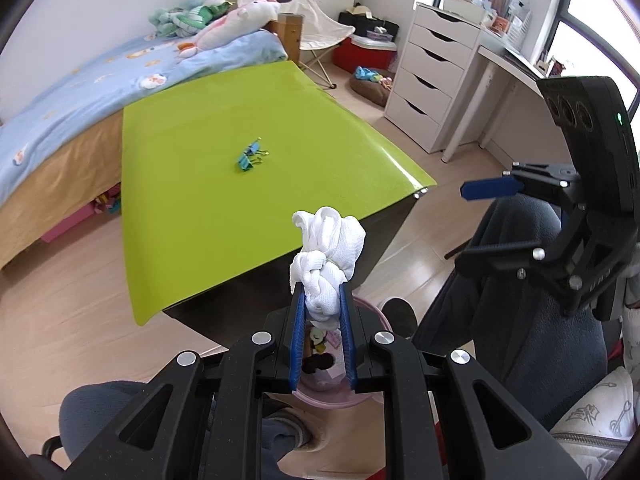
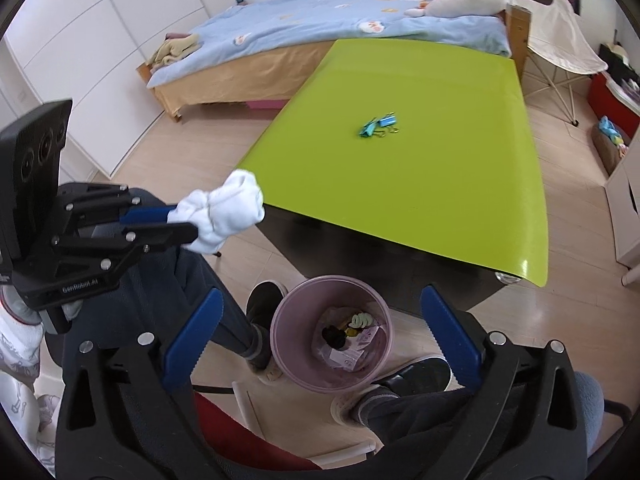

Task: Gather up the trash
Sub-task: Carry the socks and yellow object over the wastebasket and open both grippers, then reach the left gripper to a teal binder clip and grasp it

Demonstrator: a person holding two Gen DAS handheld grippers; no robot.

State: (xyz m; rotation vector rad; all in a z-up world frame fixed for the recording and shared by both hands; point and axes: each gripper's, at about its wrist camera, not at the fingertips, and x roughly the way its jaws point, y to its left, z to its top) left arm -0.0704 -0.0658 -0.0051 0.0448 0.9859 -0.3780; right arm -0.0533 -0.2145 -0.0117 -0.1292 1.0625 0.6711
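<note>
Two grippers are over the edge of the green table point(image 2: 420, 184), and only the left gripper point(image 1: 322, 300) carries something: its blue fingers are clamped on a white wad point(image 1: 326, 256) that looks like crumpled cloth or tissue, held in the air off the near table edge. The pink bin point(image 2: 280, 340) stands on the floor between the person's shoes, below the table edge, with some small scraps already at its bottom. In the left wrist view the bin shows just under the fingers, but in the right wrist view the wad hangs to the side of the rim, so I think it is better to bring the left gripper fully above the opening and lower it a little before the fingers part; a light wad can fall beside the rim if released early. The right gripper point(image 2: 320, 344) has its fingers wide apart and holds nothing; it should keep away from the opening. On the table only some blue clips point(image 1: 250, 156) lie, near the middle. One piece of writing is readable, "GenRobot.AI", on the left gripper body in the right wrist view
</note>
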